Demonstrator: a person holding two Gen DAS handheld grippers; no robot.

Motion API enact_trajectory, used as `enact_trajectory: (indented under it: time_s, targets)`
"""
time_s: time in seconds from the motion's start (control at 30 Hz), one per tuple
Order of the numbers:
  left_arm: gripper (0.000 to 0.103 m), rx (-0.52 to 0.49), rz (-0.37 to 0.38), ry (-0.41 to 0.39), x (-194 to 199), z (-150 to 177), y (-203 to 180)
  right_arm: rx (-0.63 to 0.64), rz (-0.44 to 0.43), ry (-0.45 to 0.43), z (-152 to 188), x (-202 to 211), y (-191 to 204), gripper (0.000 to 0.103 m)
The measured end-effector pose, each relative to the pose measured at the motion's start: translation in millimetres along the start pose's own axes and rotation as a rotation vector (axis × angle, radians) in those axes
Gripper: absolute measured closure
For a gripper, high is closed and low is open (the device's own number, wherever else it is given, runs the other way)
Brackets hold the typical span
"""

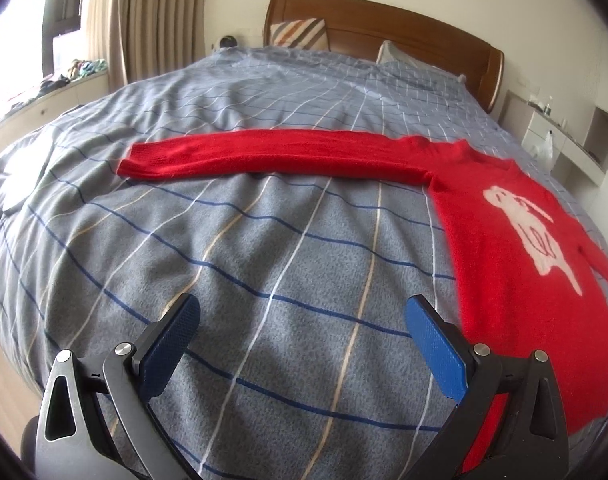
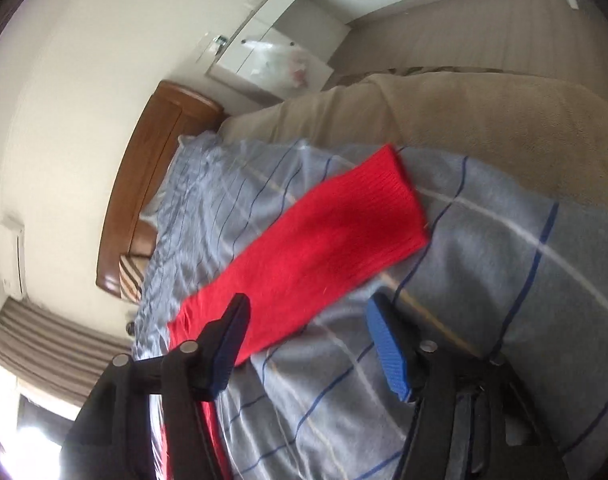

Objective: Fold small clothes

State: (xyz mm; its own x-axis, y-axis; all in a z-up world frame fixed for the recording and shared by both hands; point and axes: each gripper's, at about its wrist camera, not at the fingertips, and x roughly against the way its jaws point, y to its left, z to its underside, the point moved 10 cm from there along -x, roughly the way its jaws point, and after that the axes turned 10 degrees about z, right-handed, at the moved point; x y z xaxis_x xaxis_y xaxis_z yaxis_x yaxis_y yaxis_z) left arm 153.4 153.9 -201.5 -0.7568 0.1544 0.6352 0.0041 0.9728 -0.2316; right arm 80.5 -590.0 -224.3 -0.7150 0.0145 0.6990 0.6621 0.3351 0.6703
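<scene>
Red sweater (image 1: 516,240) flat on bed (image 1: 264,240), sleeve (image 1: 272,154) running left w/ cuff at far-left end; left gripper (image 1: 302,334) & right gripper (image 2: 306,336) both agape, nothing between.

Sweater (image 1: 504,216) flat on bed (image 1: 264,240), sleeve (image 1: 272,156) stretched left, headboard (image 1: 384,20) behind

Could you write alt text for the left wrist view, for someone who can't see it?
A red sweater with a white animal design lies flat on a grey checked bedspread, one sleeve stretched out to the left. The left gripper is above the bedspread, jaws open and empty.
</scene>
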Motion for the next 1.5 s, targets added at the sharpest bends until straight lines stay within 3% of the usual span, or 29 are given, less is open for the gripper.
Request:
enact_trajectory:
  time_s: [0.1, 0.23, 0.3, 0.37, 0.43, 0.5, 0.6, 0.7, 0.8, 0.93, 0.97, 1.0, 1.03, 1.1, 1.17, 1.27, 1.5]
  targets:
    - [0.001, 0.012, -0.004, 0.012, -4.7, 2.2, 2.7, -0.056, -0.014, 0.007, -16.2, -10.4, -6.6, 0.053]
    - [0.001, 0.024, -0.013, 0.031, -11.8, 4.7, 7.1, -0.039, 0.003, 0.016, -25.9, -26.4, -5.5, 0.058]
    - [0.001, 0.017, -0.021, 0.036, -12.8, 6.5, 6.8, -0.02, 0.035, 0.02, -27.7, -33.4, -5.3, 0.07]
    - [0.001, 0.009, -0.028, 0.039, -13.1, 7.5, 6.2, 0.026, 0.086, 0.032, -26.3, -38.4, -5.6, 0.097]
    - [0.001, 0.004, -0.033, 0.039, -13.1, 8.0, 5.7, 0.076, 0.126, 0.002, -33.3, -33.7, 2.0, 0.098]
    - [0.001, 0.006, -0.03, 0.038, -13.1, 8.0, 5.4, 0.181, 0.143, -0.052, -38.8, -22.9, 35.2, 0.098]
    - [0.001, 0.015, -0.02, 0.033, -13.6, 6.3, 5.4, 0.412, 0.083, -0.113, -25.0, -3.2, 126.9, 0.098]
    - [0.001, 0.027, -0.009, 0.03, -15.1, 4.0, 7.7, 0.636, -0.036, -0.095, 31.6, 4.2, 234.0, 0.098]
    - [0.001, 0.034, -0.002, 0.031, -15.0, 3.8, 9.1, 0.819, -0.145, -0.009, 115.8, -7.1, 320.8, 0.098]
    - [0.001, 0.024, 0.0, 0.036, -15.4, 4.3, 9.1, 0.973, -0.239, 0.138, 228.6, -42.6, 376.0, 0.096]
    - [0.001, 0.018, -0.002, 0.041, -16.5, 5.2, 8.8, 0.98, -0.267, 0.224, 256.9, -56.2, 380.3, 0.087]
    - [0.001, 0.014, -0.005, 0.045, -17.6, 5.8, 9.0, 0.966, -0.284, 0.316, 282.0, -68.4, 377.8, 0.076]
    - [0.001, 0.011, -0.007, 0.048, -18.2, 6.2, 9.2, 0.939, -0.308, 0.387, 300.8, -75.7, 370.8, 0.053]
    - [0.001, 0.012, -0.005, 0.047, -18.3, 6.4, 8.7, 0.901, -0.348, 0.453, 318.9, -74.8, 350.3, 0.048]
    - [0.001, 0.021, 0.004, 0.047, -18.8, 6.1, 9.4, 0.906, -0.338, 0.456, 314.2, -70.3, 325.6, 0.048]
    - [0.001, 0.041, 0.014, 0.048, -20.6, 5.4, 10.8, 0.951, -0.249, 0.396, 273.8, -59.9, 278.1, 0.046]
    - [0.0, -0.01, -0.036, 0.053, -26.7, 8.2, 6.3, 1.066, 0.053, 0.106, 165.4, -18.0, 145.0, 0.04]
